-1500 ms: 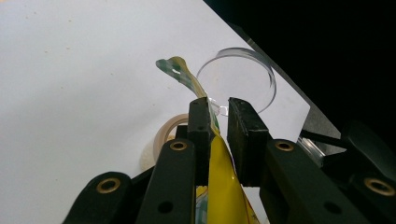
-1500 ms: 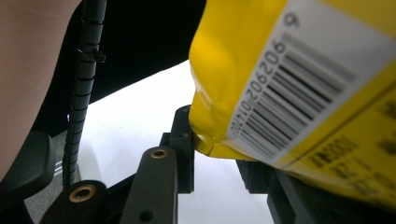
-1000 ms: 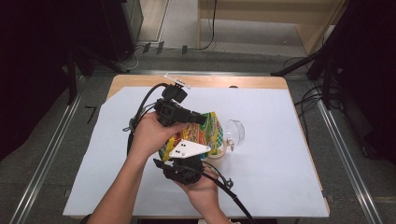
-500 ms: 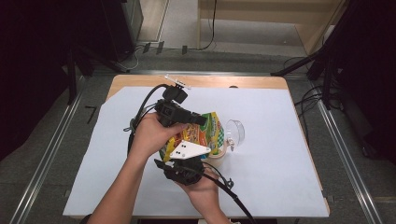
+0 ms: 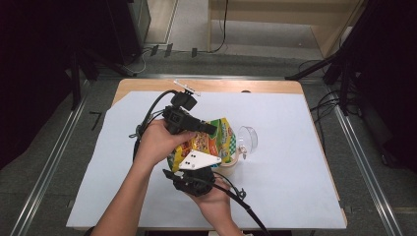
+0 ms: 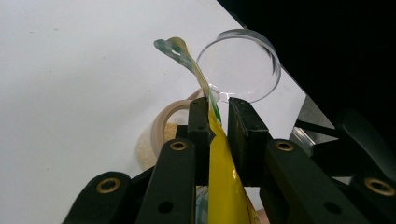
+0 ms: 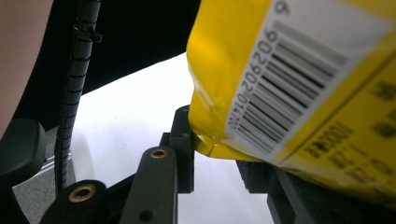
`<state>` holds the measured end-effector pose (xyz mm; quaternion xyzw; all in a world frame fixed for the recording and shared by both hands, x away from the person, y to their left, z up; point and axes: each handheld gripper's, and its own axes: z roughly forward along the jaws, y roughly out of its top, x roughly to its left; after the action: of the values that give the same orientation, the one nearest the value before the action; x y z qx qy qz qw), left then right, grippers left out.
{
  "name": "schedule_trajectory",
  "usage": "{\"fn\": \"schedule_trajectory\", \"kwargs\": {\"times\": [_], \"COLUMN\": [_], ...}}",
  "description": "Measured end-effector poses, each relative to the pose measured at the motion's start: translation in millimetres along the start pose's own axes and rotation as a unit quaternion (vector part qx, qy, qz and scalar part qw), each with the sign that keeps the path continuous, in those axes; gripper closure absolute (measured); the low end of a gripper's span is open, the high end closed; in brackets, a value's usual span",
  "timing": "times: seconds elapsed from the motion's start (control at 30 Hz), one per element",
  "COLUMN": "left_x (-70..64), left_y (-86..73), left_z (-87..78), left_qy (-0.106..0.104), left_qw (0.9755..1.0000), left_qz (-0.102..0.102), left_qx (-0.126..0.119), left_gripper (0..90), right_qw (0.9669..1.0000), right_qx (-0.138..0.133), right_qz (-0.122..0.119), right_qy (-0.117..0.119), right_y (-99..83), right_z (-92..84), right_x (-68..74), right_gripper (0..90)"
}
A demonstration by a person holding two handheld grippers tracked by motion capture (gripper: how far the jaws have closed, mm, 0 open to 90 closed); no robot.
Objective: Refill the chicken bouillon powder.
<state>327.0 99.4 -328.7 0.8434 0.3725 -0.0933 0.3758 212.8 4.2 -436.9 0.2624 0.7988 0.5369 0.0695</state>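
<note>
High view — the left gripper and the right gripper hold a yellow snack bag between them above the white sheet; a clear jar lies on its side just beyond the bag, with a beige lid beside it. How the jaws stand cannot be read here, since hands and bag cover them.

Left gripper view: the 2 black jaws pinch the bag's thin edge, the torn corner curling up ahead toward the jar mouth; the lid and a patch of crumbs lie left of the jaws.

Right gripper view — the jaws clamp the bag's bottom corner near the barcode; the right-hand jaw is largely covered by the bag.

Risk: if the bag tilts off line with the jar mouth, contents would likely spill onto the sheet; a slip of the thin edge would drop it. The bag's fill level cannot be made out.
</note>
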Motion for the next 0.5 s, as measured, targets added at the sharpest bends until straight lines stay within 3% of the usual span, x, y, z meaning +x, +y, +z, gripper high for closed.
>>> {"fn": "schedule_trajectory", "kwargs": {"times": [0.5], "left_x": [1.8], "left_y": [-2.2], "left_z": [-0.8], "left_qy": [0.0], "left_qw": [1.0], "left_qz": [0.001], "left_qx": [0.007], "left_gripper": [79.6], "right_qw": [0.9999], "right_qx": [0.003], "right_qz": [0.009], "right_qy": [0.014], "right_y": [-6.1], "right_z": [3.5], "right_x": [-2.2], "right_gripper": [62.6]}}
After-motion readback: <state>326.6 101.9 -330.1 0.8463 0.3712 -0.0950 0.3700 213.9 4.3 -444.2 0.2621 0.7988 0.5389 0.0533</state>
